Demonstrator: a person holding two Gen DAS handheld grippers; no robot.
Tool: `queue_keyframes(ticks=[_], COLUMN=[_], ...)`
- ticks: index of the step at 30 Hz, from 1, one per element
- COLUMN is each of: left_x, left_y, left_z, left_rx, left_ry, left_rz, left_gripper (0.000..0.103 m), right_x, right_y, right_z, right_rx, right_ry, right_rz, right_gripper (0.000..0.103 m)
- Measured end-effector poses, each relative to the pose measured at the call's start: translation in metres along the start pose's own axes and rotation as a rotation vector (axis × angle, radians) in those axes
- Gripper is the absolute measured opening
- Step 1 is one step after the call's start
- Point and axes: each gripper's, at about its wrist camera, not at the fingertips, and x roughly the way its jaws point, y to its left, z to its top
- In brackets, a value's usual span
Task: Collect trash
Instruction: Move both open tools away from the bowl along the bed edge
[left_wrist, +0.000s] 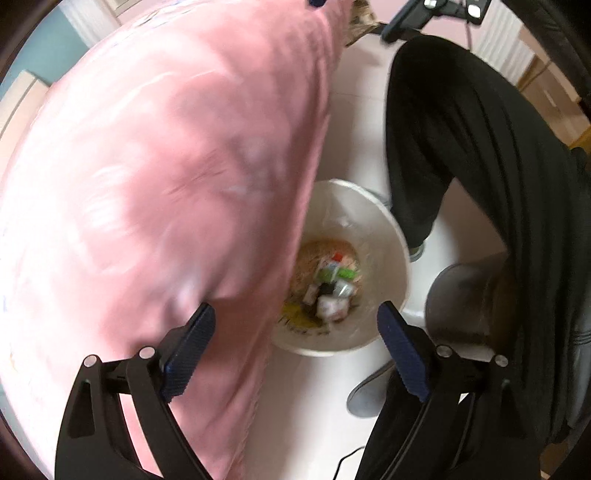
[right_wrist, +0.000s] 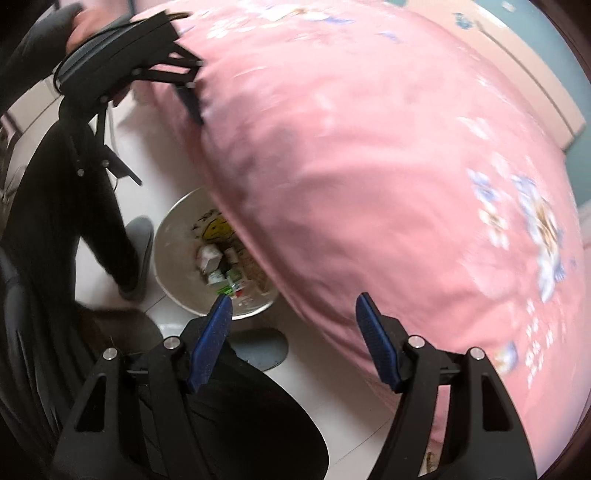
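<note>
A white trash bin (left_wrist: 388, 236) stands on the floor beside the bed, with several pieces of trash (left_wrist: 332, 284) at its bottom. My left gripper (left_wrist: 295, 347) is open and empty, held above the bin's near rim. In the right wrist view the same bin (right_wrist: 166, 240) shows with its trash (right_wrist: 221, 266), partly hidden under the bedding. My right gripper (right_wrist: 293, 339) is open and empty, above the floor near the bin. The left gripper also shows in the right wrist view (right_wrist: 162, 110), up at the bed's edge.
A pink floral duvet (left_wrist: 166, 184) hangs over the bed edge and overlaps the bin (right_wrist: 369, 166). The person's black-trousered legs (left_wrist: 461, 147) and grey slippers (left_wrist: 369, 395) stand on the white tiled floor (left_wrist: 354, 122) right of the bin. A slipper (right_wrist: 140, 254) touches the bin's side.
</note>
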Motion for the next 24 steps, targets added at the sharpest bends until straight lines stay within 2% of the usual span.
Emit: queue_keyframes(ticks=[2,6,8,11,13,17,19,24], left_x=[-0.007,-0.039,-0.052,-0.067,-0.074,-0.082,-0.085,-0.085], left_y=[0.002,0.010,0.016,0.016,0.015,0.017,0.017,0.015], left_z=[-0.003,-0.003,-0.002,0.001,0.002,0.009,0.009,0.015], left_rx=[-0.011,-0.095,-0.146,-0.161,-0.169,-0.201,-0.197,-0.175], left_ry=[0.017,-0.025,-0.027,-0.022,-0.014,-0.006,-0.013,-0.025], left_rz=[0.051,0.170,0.184,0.205,0.203,0.249,0.252,0.275], left_gripper=[0.091,0.091,0.091,0.092,0.093,0.094,0.094,0.095], right_x=[-0.010,-0.024,-0.029,-0.037,-0.040,-0.048,-0.053,-0.057], right_y=[-0.003,-0.005,-0.005,0.000,0.005,0.005,0.008,0.022], right_z=[-0.006,-0.009,-0.011,-0.019,-0.021,-0.020,-0.018,-0.006], right_rx=[-0.008,-0.026,-0.019,-0.046,-0.065,-0.064,-0.069,-0.102], right_ry=[-0.020,-0.043,-0.049,-0.066,-0.064,-0.065,-0.073,-0.066], right_rz=[0.017,-0.015,-0.030,0.001,-0.002,0.006,0.010,0.002], right_gripper=[0.069,0.072,0.072,0.074,0.077,0.087,0.091,0.091])
